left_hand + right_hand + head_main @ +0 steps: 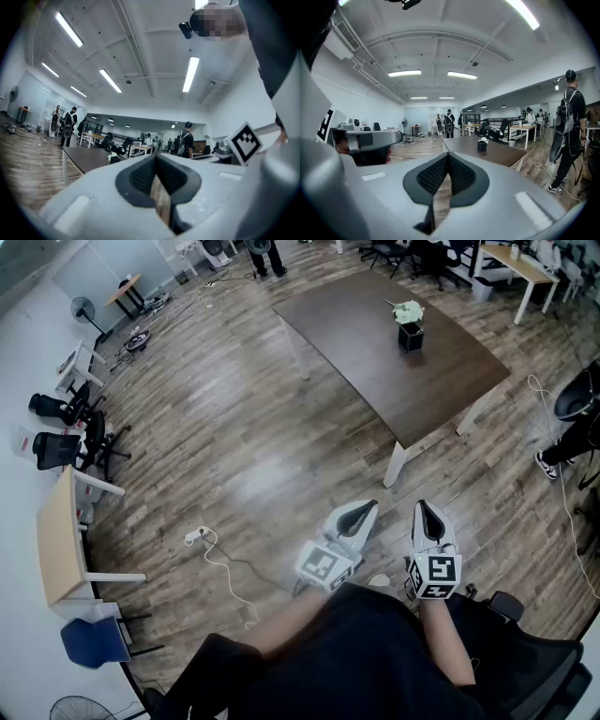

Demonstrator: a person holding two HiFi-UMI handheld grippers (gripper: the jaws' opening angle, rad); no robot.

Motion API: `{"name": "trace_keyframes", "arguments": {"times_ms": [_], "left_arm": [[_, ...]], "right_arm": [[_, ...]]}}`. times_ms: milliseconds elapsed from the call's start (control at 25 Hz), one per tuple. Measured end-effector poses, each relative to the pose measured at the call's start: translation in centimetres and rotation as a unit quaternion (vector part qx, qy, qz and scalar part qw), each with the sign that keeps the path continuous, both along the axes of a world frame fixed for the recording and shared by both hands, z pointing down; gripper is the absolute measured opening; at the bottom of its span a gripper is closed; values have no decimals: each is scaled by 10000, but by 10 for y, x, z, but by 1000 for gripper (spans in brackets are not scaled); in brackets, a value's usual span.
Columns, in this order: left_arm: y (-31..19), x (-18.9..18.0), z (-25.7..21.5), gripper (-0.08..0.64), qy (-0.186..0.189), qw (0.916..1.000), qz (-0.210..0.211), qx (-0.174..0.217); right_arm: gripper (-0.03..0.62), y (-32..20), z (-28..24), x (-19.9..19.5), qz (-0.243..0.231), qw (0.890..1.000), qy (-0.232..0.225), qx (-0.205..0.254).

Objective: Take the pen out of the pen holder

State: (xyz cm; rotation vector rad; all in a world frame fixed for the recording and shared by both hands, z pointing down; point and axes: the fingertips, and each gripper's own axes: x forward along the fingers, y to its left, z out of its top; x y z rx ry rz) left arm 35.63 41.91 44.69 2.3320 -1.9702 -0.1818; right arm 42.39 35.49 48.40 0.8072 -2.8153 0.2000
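A small black pen holder [410, 336] stands on the far half of a dark brown table [366, 362], with pale whitish-green things sticking out of its top; I cannot make out a single pen. Both grippers hang low over the floor, well short of the table's near corner. The left gripper [364, 507] is shut with nothing between its pads, and so is the right gripper [424, 506]. In the right gripper view the shut right gripper [448, 154] points towards the holder [482, 146]. The left gripper [155, 157] sees the holder [114, 159] small and far to the left.
A white power strip with its cable [197, 535] lies on the wooden floor left of the grippers. A light wooden desk [58, 540], a blue chair [89, 641] and black office chairs [56, 448] line the left wall. A person's foot [548, 465] is at the right; people stand further back.
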Motion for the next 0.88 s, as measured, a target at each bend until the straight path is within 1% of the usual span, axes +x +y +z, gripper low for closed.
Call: {"name": "trace_keyframes", "arguments": {"times_ms": [240,360,480,680,880], "left_arm": [[-6,-25,-1,2,-66,9999,-123,21],[-7,-44,1,2,-78,9998,-195,-12],[-4,-70,2,2,-45,9996,-257,-61],[-2,-123,-4,2,6,9996,-278,-26],[-5,-176,-8,3,-10,9994,-337,-7]], "right_arm": [[0,-5,-2,-20,-4,10000,-14,73],[0,-7,0,-37,48,10000,-19,0],[0,-4,-2,-57,125,9999,-56,-77],[2,-3,-7,-104,191,9998,21,8],[1,-6,-11,-156,311,9993,218,72]]}}
